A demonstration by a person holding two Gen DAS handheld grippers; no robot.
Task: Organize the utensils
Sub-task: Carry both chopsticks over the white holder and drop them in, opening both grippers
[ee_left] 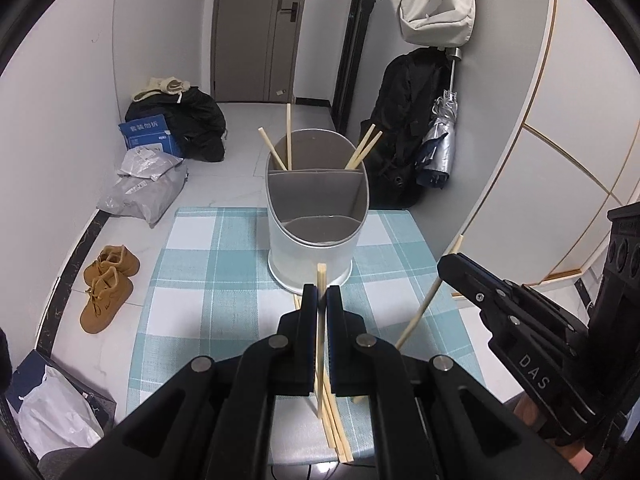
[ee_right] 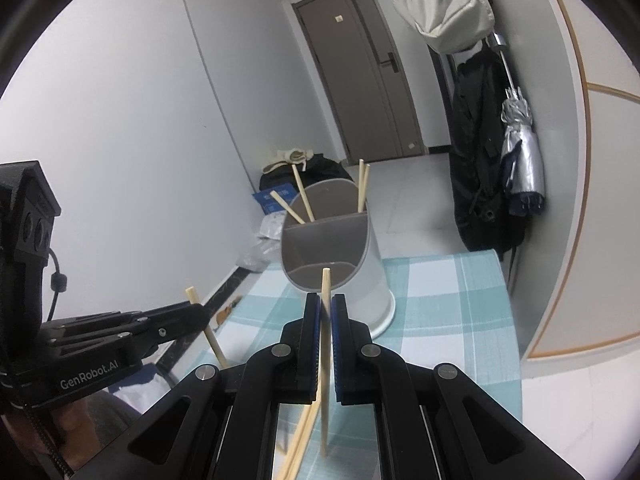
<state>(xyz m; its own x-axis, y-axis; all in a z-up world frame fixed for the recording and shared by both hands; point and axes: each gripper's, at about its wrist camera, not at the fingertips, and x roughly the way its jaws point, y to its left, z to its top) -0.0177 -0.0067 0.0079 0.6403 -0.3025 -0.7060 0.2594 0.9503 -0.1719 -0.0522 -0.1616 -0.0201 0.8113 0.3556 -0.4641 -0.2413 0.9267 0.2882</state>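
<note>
The left tongs (ee_left: 321,296) pinch one wooden chopstick (ee_left: 321,280) upright, just short of the grey utensil holder (ee_left: 316,216) on the checked counter (ee_left: 208,280). The right tongs (ee_right: 326,304) clamp another chopstick (ee_right: 325,280) likewise. Loose chopsticks (ee_left: 338,436) lie beneath the left tongs.

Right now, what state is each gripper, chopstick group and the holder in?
left gripper: shut on one chopstick, lifted off the table.
right gripper: shut on another chopstick, also lifted.
utensil holder: upright on the checked tablecloth, front compartment empty.
chopsticks in holder: four, leaning in the back compartments.
loose chopsticks: lying flat on the cloth.
</note>
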